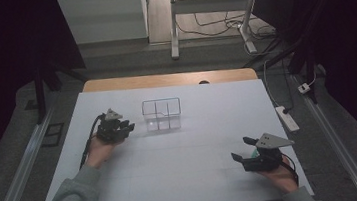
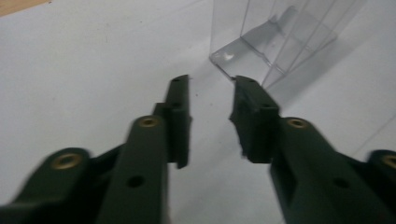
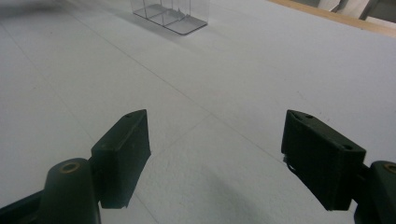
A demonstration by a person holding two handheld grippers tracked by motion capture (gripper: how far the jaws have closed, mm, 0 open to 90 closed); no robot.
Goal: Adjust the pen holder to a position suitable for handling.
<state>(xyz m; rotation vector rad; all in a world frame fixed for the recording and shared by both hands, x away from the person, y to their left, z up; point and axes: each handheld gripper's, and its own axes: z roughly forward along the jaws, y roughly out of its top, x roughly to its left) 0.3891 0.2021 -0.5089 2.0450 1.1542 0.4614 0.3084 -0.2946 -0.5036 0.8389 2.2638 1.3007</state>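
L claw (image 2: 211,95) tips near clear box (image 2: 275,42) corner; nothing between

The clear divided box (image 1: 162,115) is the one obstacle standing on the white table (image 1: 185,180). Just left of the box sits the left gripper (image 1: 128,127), its narrow jaws near the box's near corner (image 2: 224,60) with a strip of bare surface between. In front of the box, the table lies open down to the right gripper (image 1: 240,152), well apart from it.
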